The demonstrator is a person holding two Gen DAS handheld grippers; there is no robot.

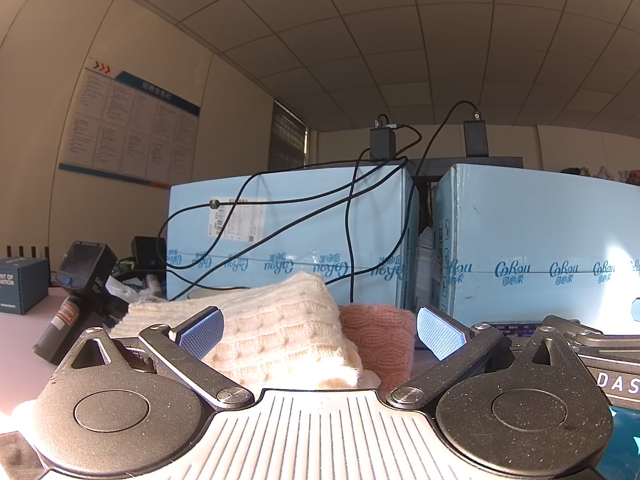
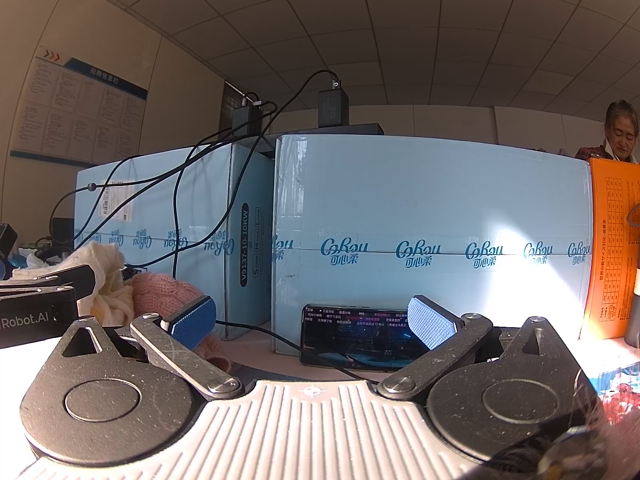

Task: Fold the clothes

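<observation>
A folded cream cable-knit garment [image 1: 276, 328] lies on the table right in front of my left gripper [image 1: 320, 330], whose blue-padded fingers stand open on either side of it. A pink knit garment [image 1: 380, 336] sits against its right side. In the right wrist view the cream knit [image 2: 106, 276] and the pink knit [image 2: 164, 292] lie at the left. My right gripper [image 2: 312, 322] is open and holds nothing. The left gripper's body [image 2: 40, 300] shows at the left edge there.
Two light blue cardboard boxes [image 1: 288, 236] [image 2: 432, 232] stand close behind, with black cables and chargers [image 1: 382, 142] on top. A phone [image 2: 360, 336] leans against the right box. A handheld black device [image 1: 76, 292] lies left. An orange folder [image 2: 612, 248] and a person [image 2: 618, 132] are at the right.
</observation>
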